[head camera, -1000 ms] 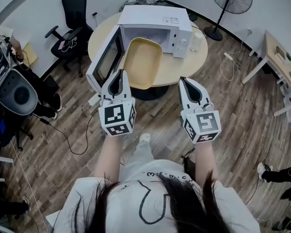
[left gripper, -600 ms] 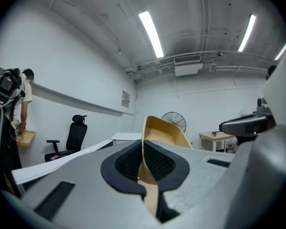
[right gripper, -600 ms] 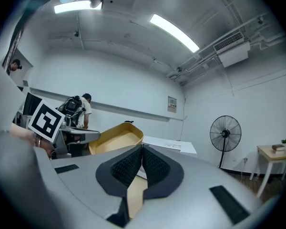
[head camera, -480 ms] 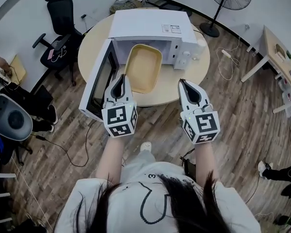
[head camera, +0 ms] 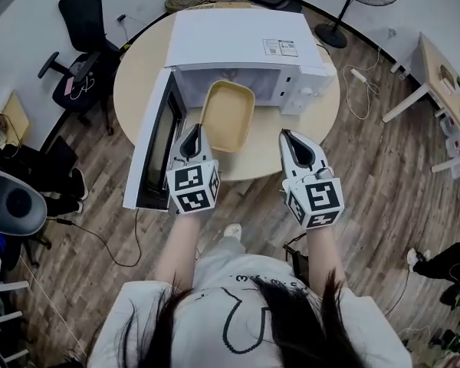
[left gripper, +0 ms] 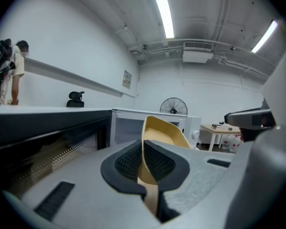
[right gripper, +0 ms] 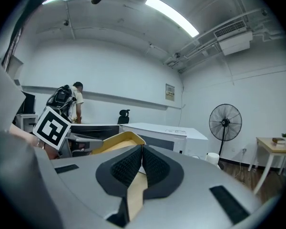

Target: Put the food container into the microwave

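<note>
Holding the food container (head camera: 228, 115) by its near left rim, my left gripper (head camera: 192, 135) has its jaws pinched on the thin yellow wall, which the left gripper view shows running edge-on between the pads (left gripper: 128, 163). My right gripper (head camera: 292, 141) hangs off to the right of the container, apart from it. Its jaws are pressed together, and as far as I can judge nothing is caught in them; the beige glimpsed low in their gap looks like something behind them. The container is empty and carried over the near part of the round table (head camera: 134, 75), with its far end right at the mouth of the microwave (head camera: 238, 41). The door (head camera: 155, 148) is swung wide to the left, so the way in is clear. By my reckoning the pickup and the approach are done. What is left is to slide the container through the opening, set it on the floor inside, let go and draw the gripper out. I cannot tell whether the far end has crossed the threshold yet.
</note>
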